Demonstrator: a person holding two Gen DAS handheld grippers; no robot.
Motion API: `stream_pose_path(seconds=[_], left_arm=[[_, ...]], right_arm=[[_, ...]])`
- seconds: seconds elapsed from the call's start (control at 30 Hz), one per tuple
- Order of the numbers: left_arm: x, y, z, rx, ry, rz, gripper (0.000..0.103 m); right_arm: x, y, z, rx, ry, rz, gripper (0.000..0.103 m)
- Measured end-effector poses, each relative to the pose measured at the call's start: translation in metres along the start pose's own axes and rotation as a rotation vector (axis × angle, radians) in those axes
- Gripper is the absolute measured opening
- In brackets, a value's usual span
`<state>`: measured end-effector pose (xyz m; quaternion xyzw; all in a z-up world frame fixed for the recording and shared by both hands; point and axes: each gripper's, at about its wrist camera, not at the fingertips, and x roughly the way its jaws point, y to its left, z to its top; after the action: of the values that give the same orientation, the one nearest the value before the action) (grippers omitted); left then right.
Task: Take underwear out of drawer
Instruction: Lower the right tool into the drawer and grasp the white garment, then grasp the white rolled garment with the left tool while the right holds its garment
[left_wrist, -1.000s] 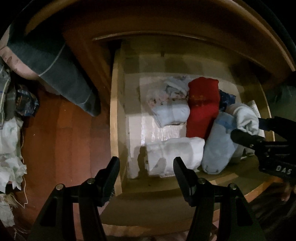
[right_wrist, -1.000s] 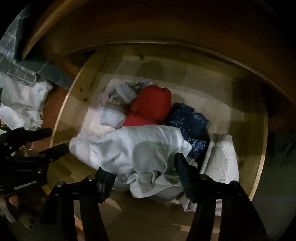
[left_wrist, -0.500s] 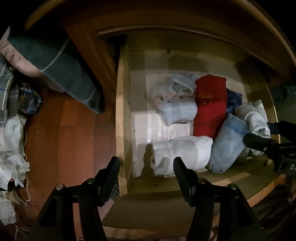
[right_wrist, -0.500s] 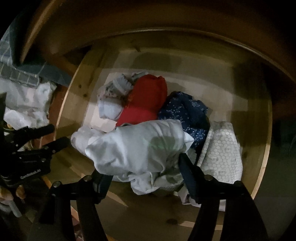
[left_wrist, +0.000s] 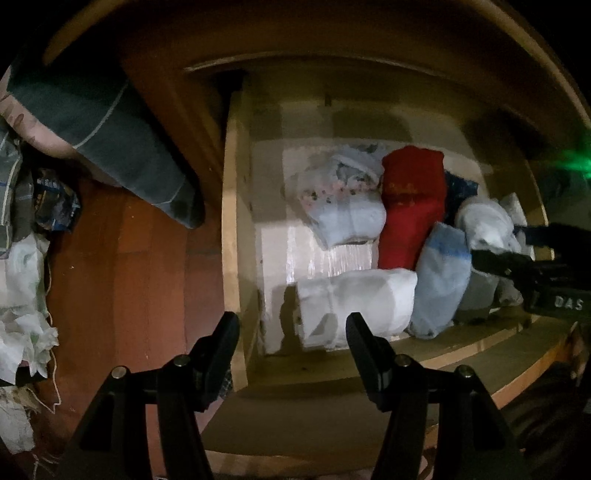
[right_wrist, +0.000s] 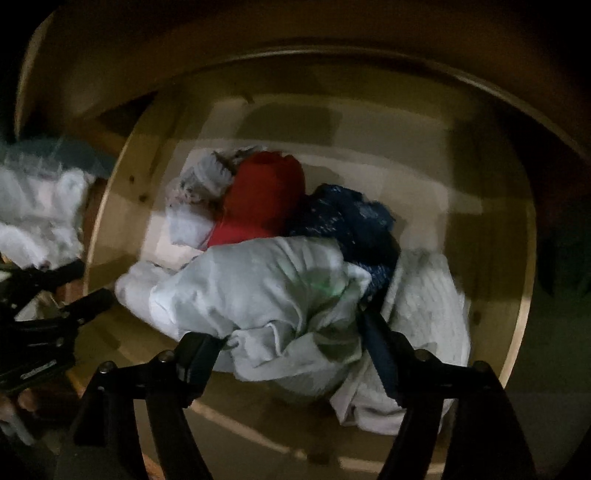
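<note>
Pale grey cloth fills the right gripper (right_wrist: 291, 332): we've got its fingers spread wide around a soft bundle of underwear (right_wrist: 258, 291), one finger at each flank, though whether they actually press it we cannot tell. The bundle sits at the front of the open wooden drawer (left_wrist: 231, 229), resting against a red roll (right_wrist: 264, 199) and a dark blue piece (right_wrist: 347, 218). Our left gripper (left_wrist: 291, 332) hangs empty, fingers apart, above the drawer's front left corner, near a white roll (left_wrist: 354, 302). Risks now? The cloth is loose and floppy, so a shallow grip could let it slide out, or only a fold may come away. A white honeycomb-patterned cloth (right_wrist: 424, 306) lies just beside it and might get dragged along. The front edge could snag a trailing hem.
</note>
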<state>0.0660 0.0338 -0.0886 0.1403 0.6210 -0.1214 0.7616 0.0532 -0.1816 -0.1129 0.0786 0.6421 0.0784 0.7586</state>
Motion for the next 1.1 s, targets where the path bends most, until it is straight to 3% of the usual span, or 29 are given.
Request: stream_pose_path(seconds=[0.13, 0.37, 0.47, 0.63, 0.8, 1.1], left_arm=[[0.002, -0.002, 0.000, 0.007, 0.012, -0.006, 0.062], [0.003, 0.003, 0.004, -0.013, 0.020, -0.046, 0.064], [0.002, 0.000, 0.006, 0.013, 0.017, -0.047, 0.064], [0.001, -0.020, 0.009, 0.121, 0.025, -0.040, 0.064], [0.015, -0.033, 0.024, 0.208, 0.104, -0.054, 0.064], [0.044, -0.030, 0.049, 0.210, 0.226, -0.122, 0.065]], right_arm=[[0.006, 0.002, 0.008, -0.002, 0.025, -0.003, 0.072], [0.004, 0.006, 0.004, 0.004, 0.004, -0.011, 0.051], [-0.005, 0.003, -0.002, 0.018, -0.018, -0.014, 0.047], [-0.024, -0.007, -0.015, 0.082, -0.047, 0.038, 0.047], [-0.043, -0.018, -0.026, 0.142, -0.091, 0.084, 0.047], [-0.040, -0.034, -0.030, 0.214, -0.083, 0.079, 0.048]])
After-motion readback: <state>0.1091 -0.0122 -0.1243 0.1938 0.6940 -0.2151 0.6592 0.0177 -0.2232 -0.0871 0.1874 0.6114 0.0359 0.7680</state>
